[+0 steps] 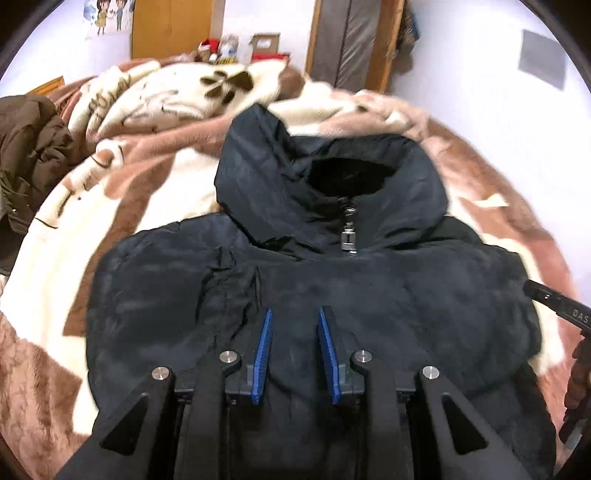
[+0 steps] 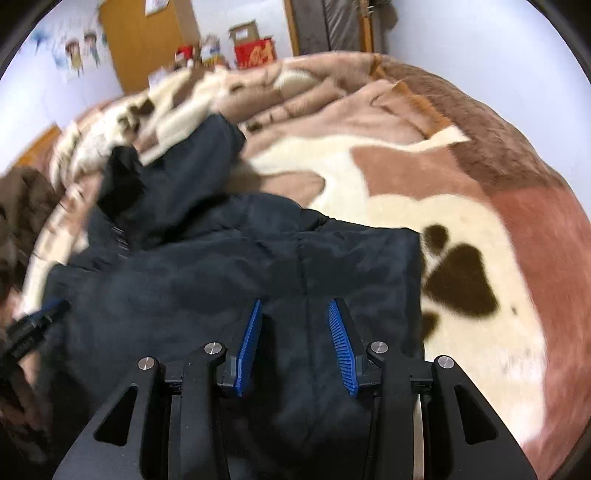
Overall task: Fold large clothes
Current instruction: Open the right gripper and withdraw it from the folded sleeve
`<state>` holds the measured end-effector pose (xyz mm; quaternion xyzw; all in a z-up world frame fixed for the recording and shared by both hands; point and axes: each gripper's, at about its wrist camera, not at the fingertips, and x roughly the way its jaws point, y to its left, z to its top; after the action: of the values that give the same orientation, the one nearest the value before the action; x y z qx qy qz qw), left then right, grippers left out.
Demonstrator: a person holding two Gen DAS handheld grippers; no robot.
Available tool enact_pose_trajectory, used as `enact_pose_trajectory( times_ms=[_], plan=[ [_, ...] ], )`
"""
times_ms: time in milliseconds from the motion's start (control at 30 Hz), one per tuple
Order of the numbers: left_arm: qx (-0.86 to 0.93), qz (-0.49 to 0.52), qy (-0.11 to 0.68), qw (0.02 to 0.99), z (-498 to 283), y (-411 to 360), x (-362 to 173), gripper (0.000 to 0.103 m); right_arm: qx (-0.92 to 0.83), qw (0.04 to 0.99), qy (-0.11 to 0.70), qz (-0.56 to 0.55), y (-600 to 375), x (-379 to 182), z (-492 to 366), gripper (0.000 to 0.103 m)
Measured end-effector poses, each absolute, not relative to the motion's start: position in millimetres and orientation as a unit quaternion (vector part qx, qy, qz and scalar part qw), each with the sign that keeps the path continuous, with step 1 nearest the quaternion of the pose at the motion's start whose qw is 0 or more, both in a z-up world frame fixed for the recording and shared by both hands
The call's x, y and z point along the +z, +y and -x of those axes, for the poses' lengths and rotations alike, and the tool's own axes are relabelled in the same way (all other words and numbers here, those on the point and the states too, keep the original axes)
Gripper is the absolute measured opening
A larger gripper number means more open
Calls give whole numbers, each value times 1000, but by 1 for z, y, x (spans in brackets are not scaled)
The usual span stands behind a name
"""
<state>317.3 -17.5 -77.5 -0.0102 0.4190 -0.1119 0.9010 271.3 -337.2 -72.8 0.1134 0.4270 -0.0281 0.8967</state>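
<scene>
A dark navy hooded puffer jacket (image 1: 332,288) lies front up on the bed, zipped to the collar, hood (image 1: 280,162) toward the headboard. Its sleeves look folded in, giving a compact block. My left gripper (image 1: 294,312) is open with nothing between its blue pads, hovering over the jacket's chest. The jacket also shows in the right wrist view (image 2: 221,273). My right gripper (image 2: 295,304) is open and empty above the jacket's right part, near its right edge. The other gripper shows at each frame's edge (image 1: 557,302) (image 2: 33,325).
A plush brown-and-cream blanket (image 2: 461,192) with paw prints covers the bed. A brown coat (image 1: 29,147) lies heaped at the left edge. Boxes (image 2: 255,48) and a wooden cupboard (image 1: 173,26) stand by the far wall.
</scene>
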Motion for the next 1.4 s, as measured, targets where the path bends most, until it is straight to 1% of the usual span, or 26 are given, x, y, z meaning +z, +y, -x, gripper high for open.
enact_pose_trajectory(
  times_ms=[67, 100, 200, 267, 367, 567, 900, 1033, 1067, 1167, 1400],
  plan=[
    [-115, -7, 430, 895, -309, -20, -89, 29, -18, 897, 427, -113, -330, -75, -258, 39],
    [-110, -14, 443, 890, -312, -21, -98, 29, -17, 892, 439, -108, -325, -84, -255, 39],
    [-110, 5, 469, 877, -322, -20, -120, 30, -16, 875, 473, -105, -321, -113, -264, 39],
    [-104, 1, 470, 876, -324, -22, -120, 30, -19, 876, 471, -99, -319, -117, -268, 39],
    [-100, -6, 470, 877, -318, -23, -111, 30, -25, 879, 465, -98, -318, -106, -264, 39],
    [-110, 6, 460, 881, -274, -7, -73, 30, -34, 906, 407, -109, -323, -51, -217, 39],
    [-135, 27, 401, 906, -175, 17, 13, 30, -41, 951, 287, -106, -312, 73, -117, 39],
    [-140, 29, 382, 913, -142, 25, 38, 30, -37, 960, 260, -98, -291, 100, -79, 43],
    [-141, 29, 380, 914, -134, 26, 41, 31, -37, 961, 260, -92, -283, 101, -70, 43],
    [-139, 32, 375, 916, -107, 35, 45, 37, -30, 959, 270, -84, -266, 93, -53, 43],
    [-118, 40, 401, 908, -67, 53, 24, 38, -12, 944, 322, -76, -236, 50, -16, 43]
  ],
)
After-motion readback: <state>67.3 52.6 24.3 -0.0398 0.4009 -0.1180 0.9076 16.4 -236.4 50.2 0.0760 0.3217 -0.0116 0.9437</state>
